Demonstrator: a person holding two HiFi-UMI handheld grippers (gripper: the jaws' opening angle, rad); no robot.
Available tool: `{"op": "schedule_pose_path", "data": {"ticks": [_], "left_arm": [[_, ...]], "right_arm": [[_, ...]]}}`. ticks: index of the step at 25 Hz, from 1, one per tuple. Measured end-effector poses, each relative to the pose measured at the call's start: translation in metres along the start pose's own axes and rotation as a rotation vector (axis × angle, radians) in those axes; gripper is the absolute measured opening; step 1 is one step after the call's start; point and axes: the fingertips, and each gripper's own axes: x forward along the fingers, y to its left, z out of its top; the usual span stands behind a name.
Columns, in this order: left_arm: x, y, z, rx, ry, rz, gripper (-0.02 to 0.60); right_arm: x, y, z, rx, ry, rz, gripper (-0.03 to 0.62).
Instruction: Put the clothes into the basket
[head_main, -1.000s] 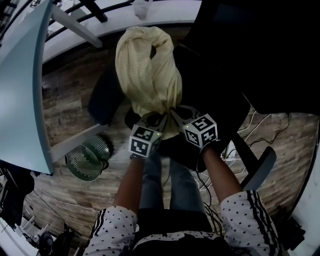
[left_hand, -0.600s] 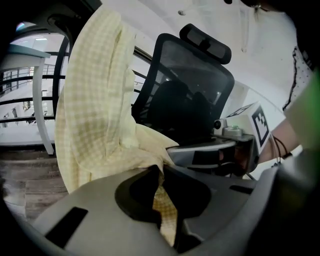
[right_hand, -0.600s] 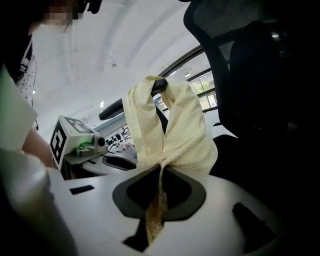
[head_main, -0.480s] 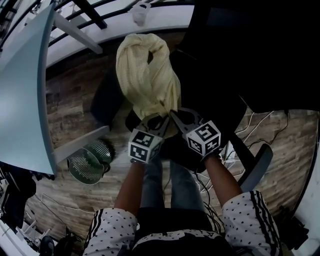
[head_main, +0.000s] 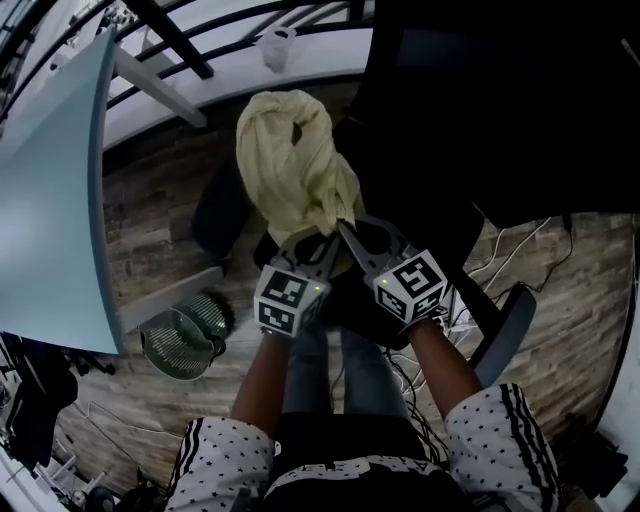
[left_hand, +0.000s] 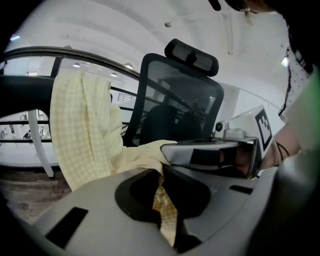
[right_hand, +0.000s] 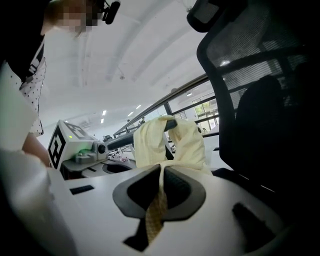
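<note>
One garment: pale yellow checked cloth (head_main: 292, 160), upper centre of frame, hung over a dark bar (right_hand: 125, 139).
Grip: left gripper (head_main: 322, 238) and right gripper (head_main: 345, 230) each clamped on its lower edge.
Change: both had risen, pulling it taut.
Basket: green basket (head_main: 183, 338), lower left, well apart, not yet reached.

I see a black mesh office chair (head_main: 470, 110) filling the upper right, its headrest (left_hand: 191, 50) on top. White cables (head_main: 515, 245) trail across the wood-plank floor (head_main: 150, 220). A pale blue tabletop (head_main: 50, 200) sits on the left.
</note>
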Motion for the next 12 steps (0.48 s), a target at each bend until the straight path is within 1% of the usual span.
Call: {"op": "schedule_pose_path", "data": {"ticks": [4, 7, 12], "left_arm": [[-0.004, -0.002, 0.019, 0.016, -0.025, -0.003, 0.037], [-0.008, -0.007, 0.029, 0.025, -0.031, -0.009, 0.037], [-0.018, -0.018, 0.048, 0.042, -0.053, -0.013, 0.037]], "right_arm": [[-0.003, 0.001, 0.021, -0.021, -0.035, -0.009, 0.034], [-0.009, 0.004, 0.031, -0.016, -0.054, -0.017, 0.034], [-0.020, 0.010, 0.047, -0.050, -0.082, -0.014, 0.034]]}}
